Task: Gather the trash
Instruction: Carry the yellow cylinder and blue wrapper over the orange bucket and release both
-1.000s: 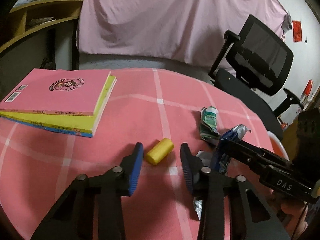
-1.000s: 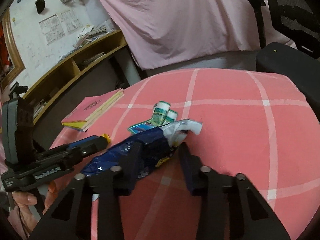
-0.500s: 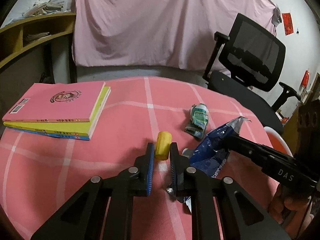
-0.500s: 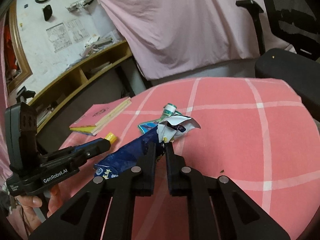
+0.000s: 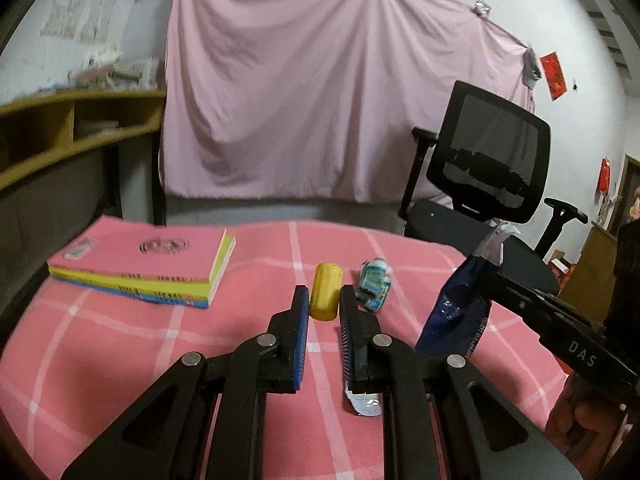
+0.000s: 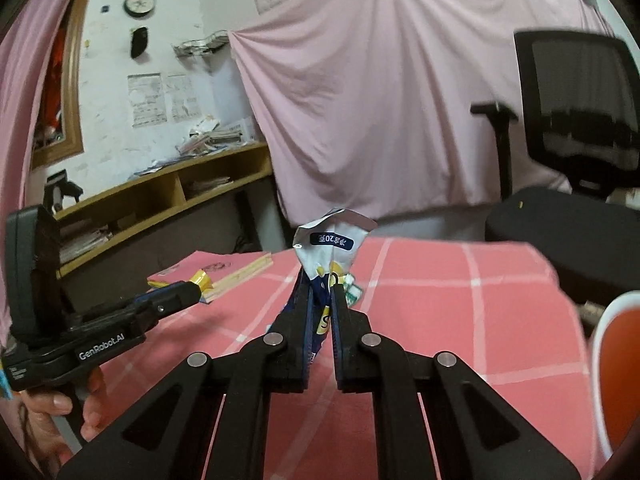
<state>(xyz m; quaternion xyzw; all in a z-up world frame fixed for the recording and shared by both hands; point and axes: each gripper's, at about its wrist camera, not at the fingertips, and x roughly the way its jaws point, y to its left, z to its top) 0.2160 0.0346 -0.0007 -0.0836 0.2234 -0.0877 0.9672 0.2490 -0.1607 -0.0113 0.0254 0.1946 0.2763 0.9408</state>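
My left gripper (image 5: 324, 294) is shut on a small yellow cylinder (image 5: 326, 291) and holds it above the pink checked tablecloth (image 5: 120, 344). My right gripper (image 6: 320, 290) is shut on a blue and silver snack wrapper (image 6: 332, 240), lifted off the table; the wrapper also shows in the left wrist view (image 5: 456, 308). A crumpled green and white wrapper (image 5: 374, 280) lies on the cloth beyond the left fingers. A silver scrap (image 5: 362, 402) lies under the left gripper's right finger. The left gripper with the yellow piece (image 6: 200, 279) shows in the right wrist view.
Stacked pink and yellow books (image 5: 144, 264) lie at the table's left. A black office chair (image 5: 492, 176) stands behind the table on the right. An orange and white bin (image 6: 616, 376) is at the right edge. Wooden shelves (image 6: 160, 200) run along the left wall.
Both grippers closed on their items, the left on the yellow cylinder, the right on the blue wrapper, and then lifted them off the tablecloth.
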